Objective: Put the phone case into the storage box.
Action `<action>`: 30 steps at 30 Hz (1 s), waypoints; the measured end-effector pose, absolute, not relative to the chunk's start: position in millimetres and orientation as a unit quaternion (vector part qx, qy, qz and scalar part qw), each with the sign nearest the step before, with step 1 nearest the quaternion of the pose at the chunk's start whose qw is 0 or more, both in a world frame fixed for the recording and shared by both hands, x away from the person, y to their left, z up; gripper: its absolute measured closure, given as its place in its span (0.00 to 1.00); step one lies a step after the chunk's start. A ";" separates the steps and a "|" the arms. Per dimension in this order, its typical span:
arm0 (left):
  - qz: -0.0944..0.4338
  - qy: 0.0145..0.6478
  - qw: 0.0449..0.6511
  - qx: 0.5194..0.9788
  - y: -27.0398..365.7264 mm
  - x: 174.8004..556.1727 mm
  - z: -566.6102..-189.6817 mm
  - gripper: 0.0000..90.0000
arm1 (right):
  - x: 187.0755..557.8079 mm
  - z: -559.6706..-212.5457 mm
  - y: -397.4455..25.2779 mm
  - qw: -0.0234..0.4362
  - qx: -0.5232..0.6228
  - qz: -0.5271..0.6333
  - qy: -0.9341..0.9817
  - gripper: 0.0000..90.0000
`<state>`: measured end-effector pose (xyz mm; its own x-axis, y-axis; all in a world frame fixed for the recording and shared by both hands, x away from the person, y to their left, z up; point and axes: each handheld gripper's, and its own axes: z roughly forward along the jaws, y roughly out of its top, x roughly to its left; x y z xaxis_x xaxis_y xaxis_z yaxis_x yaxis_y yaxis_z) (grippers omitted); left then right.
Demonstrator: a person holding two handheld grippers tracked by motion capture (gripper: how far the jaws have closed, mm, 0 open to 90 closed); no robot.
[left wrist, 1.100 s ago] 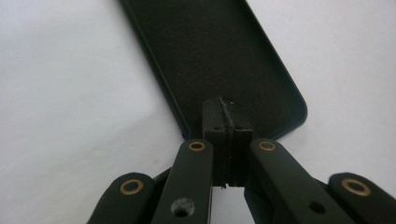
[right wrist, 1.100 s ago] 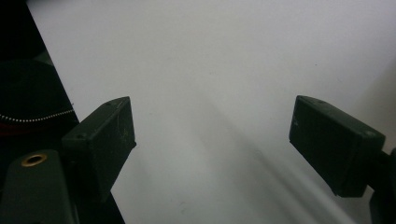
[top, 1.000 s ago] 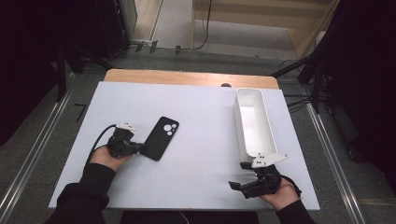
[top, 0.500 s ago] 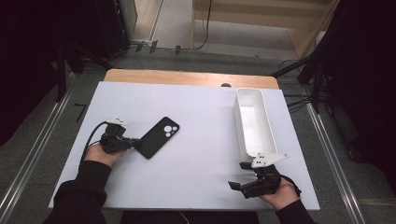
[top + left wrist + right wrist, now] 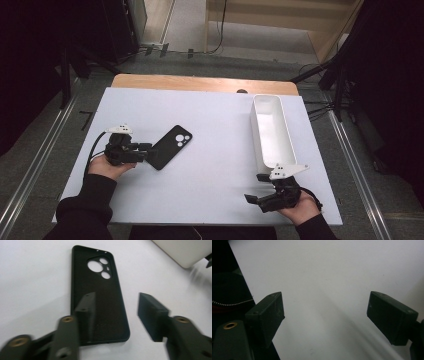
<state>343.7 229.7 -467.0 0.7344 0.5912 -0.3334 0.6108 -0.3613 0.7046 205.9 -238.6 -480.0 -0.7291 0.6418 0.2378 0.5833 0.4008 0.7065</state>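
Observation:
A black phone case [image 5: 170, 146] lies flat on the white table [image 5: 210, 115], left of centre, with its camera cutouts [image 5: 100, 267] at the far end. My left gripper [image 5: 146, 150] is open at the case's near end. In the left gripper view [image 5: 117, 302] one jaw hangs over the case [image 5: 100, 302] and the other stands over bare table beside it. My right gripper [image 5: 252, 199] is open near the front right edge. Its jaws are wide apart over bare table in the right gripper view [image 5: 325, 305].
A long white tray [image 5: 270, 131] lies lengthwise on the right side of the table, just beyond the right gripper, and its corner shows in the left gripper view [image 5: 180, 252]. A wooden strip [image 5: 200, 82] runs along the table's far edge. A dark sleeve [image 5: 227, 295] is at the left.
The left hand drew slightly to the left, then edged back toward the case. The case, the tray and the right gripper stay where they were.

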 end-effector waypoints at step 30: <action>0.016 0.309 0.415 0.855 209.7 302.5 -454.0 0.30 | 205.6 -480.2 -238.5 0.038 0.368 0.405 0.836 0.14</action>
